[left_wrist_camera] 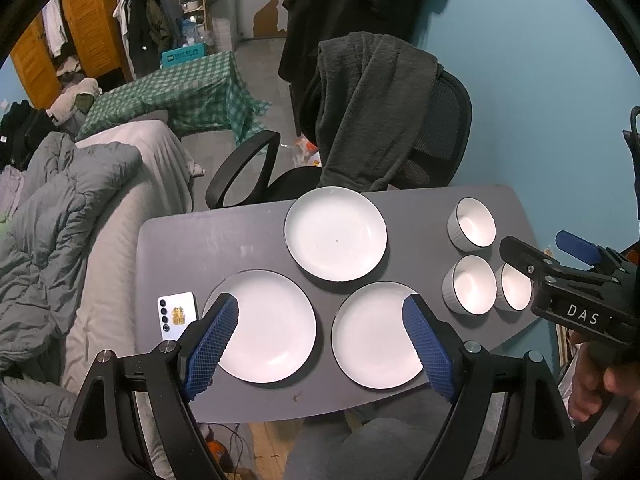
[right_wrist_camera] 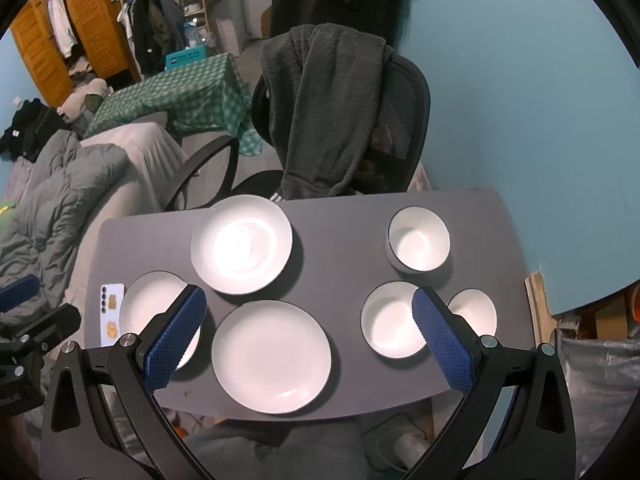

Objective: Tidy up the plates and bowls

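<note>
On the grey tabletop [right_wrist_camera: 340, 236] we see three white plates [right_wrist_camera: 271, 356] lying apart toward the left and three bowls [right_wrist_camera: 418, 239] grouped right. Above them, our left gripper [left_wrist_camera: 320, 340] and right gripper [right_wrist_camera: 308, 338] both hover spread wide, holding nothing.

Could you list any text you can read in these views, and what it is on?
"DAS": white letters on the right gripper body.
Teal crate: white label, too small to read.
Phone: yellow sticker, too blurred to read.
</note>
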`<state>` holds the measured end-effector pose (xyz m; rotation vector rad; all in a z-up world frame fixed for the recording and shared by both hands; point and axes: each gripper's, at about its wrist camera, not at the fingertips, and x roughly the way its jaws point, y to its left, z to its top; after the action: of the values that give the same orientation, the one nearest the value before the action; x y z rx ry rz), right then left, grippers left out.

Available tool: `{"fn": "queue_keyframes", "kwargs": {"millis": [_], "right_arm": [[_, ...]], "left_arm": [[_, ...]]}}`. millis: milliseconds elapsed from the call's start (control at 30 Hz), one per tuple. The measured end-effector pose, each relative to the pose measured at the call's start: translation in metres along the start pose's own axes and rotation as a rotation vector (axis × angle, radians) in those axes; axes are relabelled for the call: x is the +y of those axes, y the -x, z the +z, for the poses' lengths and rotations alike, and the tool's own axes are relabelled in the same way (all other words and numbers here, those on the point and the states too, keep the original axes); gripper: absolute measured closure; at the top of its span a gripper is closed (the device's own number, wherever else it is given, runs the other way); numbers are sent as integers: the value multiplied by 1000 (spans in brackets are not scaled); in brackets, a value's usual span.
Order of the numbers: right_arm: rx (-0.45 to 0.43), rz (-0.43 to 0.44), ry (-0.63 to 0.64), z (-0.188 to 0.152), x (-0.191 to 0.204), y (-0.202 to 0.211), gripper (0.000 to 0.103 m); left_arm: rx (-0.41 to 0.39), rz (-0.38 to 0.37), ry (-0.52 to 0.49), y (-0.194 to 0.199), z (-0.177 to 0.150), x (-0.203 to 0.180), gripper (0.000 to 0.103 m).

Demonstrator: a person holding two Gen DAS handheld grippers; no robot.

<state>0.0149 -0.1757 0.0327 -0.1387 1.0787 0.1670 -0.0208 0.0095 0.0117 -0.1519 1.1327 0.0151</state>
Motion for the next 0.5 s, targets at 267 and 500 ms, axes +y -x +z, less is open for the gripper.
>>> {"fn": "queue_keyframes", "kwargs": {"millis": [267,500], "right_arm": [[0,-1,1,0,1,0,2],[1,-1,0,0,0,0,2]], "left_arm": [[-4,-12,-10,2,-3,0,17],[-3,-15,-20,2,-3,-6,17]]}}
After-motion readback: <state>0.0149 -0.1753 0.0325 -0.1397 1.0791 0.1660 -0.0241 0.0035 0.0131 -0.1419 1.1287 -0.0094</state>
